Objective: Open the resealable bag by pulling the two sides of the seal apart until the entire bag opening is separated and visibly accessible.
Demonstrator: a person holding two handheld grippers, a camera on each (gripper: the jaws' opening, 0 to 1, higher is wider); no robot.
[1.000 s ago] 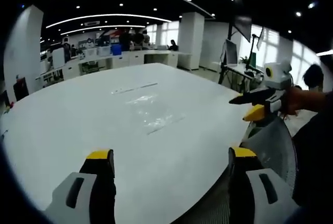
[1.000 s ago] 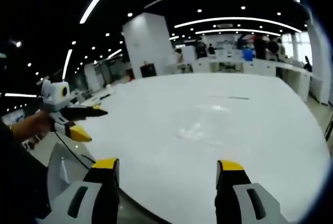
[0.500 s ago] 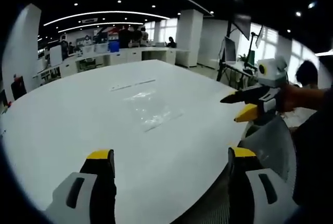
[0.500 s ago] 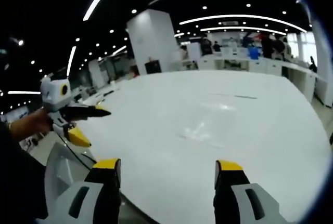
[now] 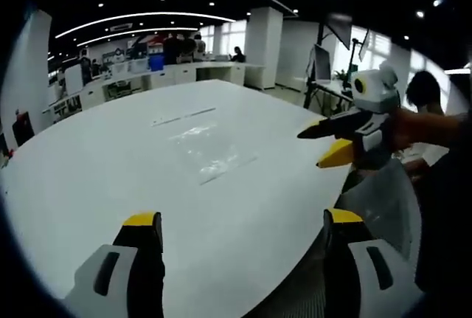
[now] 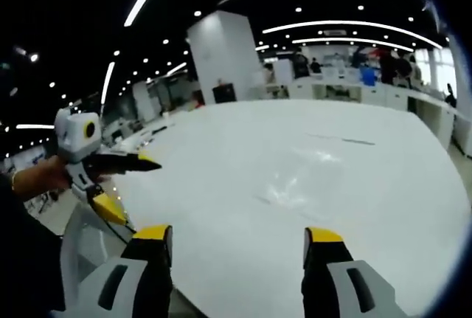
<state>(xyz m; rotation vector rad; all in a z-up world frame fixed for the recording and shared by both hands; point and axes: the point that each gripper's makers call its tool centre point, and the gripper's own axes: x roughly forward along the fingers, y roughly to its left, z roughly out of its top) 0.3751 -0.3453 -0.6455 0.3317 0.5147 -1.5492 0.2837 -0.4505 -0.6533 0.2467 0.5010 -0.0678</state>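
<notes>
Two yellow-tipped grey jaws of the left gripper [image 5: 241, 222] rise from the bottom of the left gripper view, spread wide and holding nothing, above the near edge of a large white round-edged worktop [image 5: 96, 178]. Out toward the middle of the worktop lies a clear, flat resealable plastic bag [image 5: 210, 153], well apart from both grippers. From the right edge of that view, a person's hand [image 5: 413, 128] holds the right gripper [image 5: 318, 147] in the air near the worktop's rim, its jaws parted.

Seen from the right gripper view, the right gripper's own jaws are likewise spread and empty. The bag [image 6: 284, 189] shows as a faint glossy patch on the worktop ahead. At the left, a hand holds the left gripper with jaws open, beside the worktop's edge.
</notes>
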